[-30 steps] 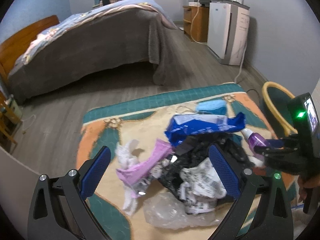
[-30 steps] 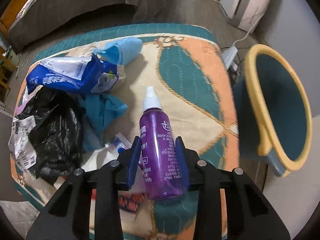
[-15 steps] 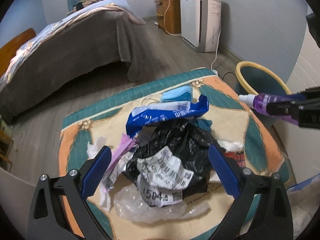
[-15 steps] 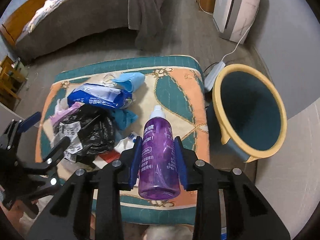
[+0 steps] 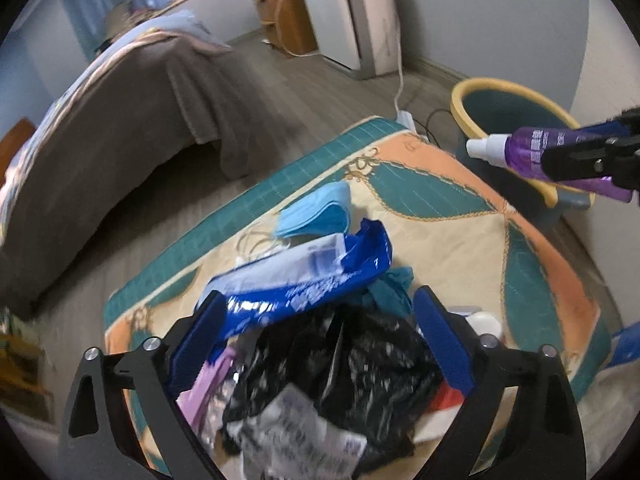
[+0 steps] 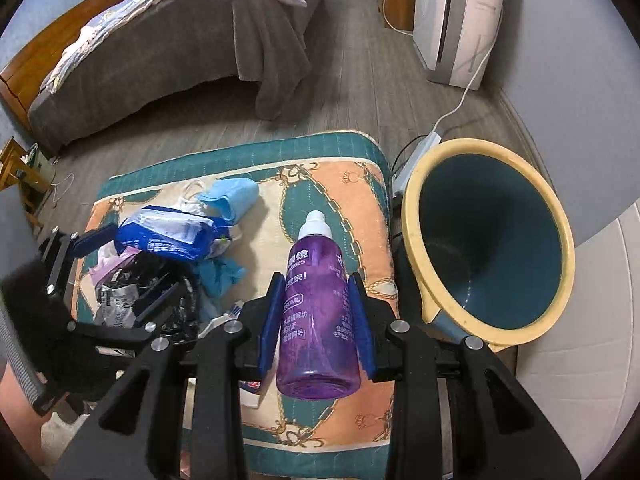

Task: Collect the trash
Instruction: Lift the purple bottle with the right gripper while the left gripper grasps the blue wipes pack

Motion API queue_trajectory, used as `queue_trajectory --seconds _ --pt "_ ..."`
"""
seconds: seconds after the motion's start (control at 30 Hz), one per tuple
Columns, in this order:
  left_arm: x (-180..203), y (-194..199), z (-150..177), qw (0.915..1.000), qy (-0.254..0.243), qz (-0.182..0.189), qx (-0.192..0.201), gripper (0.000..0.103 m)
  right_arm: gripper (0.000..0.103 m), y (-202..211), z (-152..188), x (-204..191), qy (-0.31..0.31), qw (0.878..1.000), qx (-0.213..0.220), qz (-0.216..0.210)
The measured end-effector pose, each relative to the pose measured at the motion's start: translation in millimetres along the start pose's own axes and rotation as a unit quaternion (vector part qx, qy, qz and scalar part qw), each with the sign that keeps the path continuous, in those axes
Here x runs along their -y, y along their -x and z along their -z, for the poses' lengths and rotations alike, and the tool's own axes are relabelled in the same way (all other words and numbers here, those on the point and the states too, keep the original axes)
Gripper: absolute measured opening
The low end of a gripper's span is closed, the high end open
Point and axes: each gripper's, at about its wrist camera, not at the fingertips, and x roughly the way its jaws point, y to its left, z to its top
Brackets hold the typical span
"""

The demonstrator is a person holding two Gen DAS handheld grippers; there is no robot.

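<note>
My right claw point(image 6: 316, 320) pinches the purple bottle point(image 6: 318, 312) across its body, white cap pointing away from me, the bottle lifted clear above the patterned cushion point(image 6: 344, 184) and just left of the bin's rim. The bin point(image 6: 412, 216), yellow-rimmed with a teal inside, stands on the floor touching the cushion's right edge. My left claw point(image 5: 320, 336) is spread wide; its jaws have just been closing a little, and the crumpled black bag point(image 5: 360, 380) sits between the blue pads, though I cannot tell whether they touch it. A blue wrapper point(image 5: 304, 280) lies across the bag's far side, against the left pad. Beyond it rests a light blue face mask point(image 5: 316, 210) on the cushion. A pink wrapper point(image 5: 204, 384) and a printed white label point(image 5: 296, 420) lie in the same heap, blurred. A bed point(image 6: 160, 52) stands well behind.
</note>
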Motion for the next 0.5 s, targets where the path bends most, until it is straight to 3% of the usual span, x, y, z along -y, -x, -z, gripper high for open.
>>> queue_trajectory --seconds 0.17,0.3,0.4,0.5 --pt "19.8 -17.1 -6.9 0.9957 -0.093 -0.003 -0.002 0.063 0.032 -7.2 -2.4 0.5 -0.008 1.0 -0.01 -0.011" --pt "34.7 -22.6 0.0 0.985 -0.172 -0.018 0.001 0.025 0.032 -5.5 -3.5 -2.1 -0.006 1.0 -0.006 -0.016" --pt "25.9 -15.1 -3.0 0.9887 -0.147 -0.021 0.018 0.016 0.032 -4.1 -4.3 -1.0 -0.011 1.0 -0.003 -0.017" --pt "13.2 -0.3 -9.7 0.9913 -0.117 -0.03 0.051 0.015 0.032 0.0 -5.2 0.4 -0.017 1.0 0.002 -0.022"
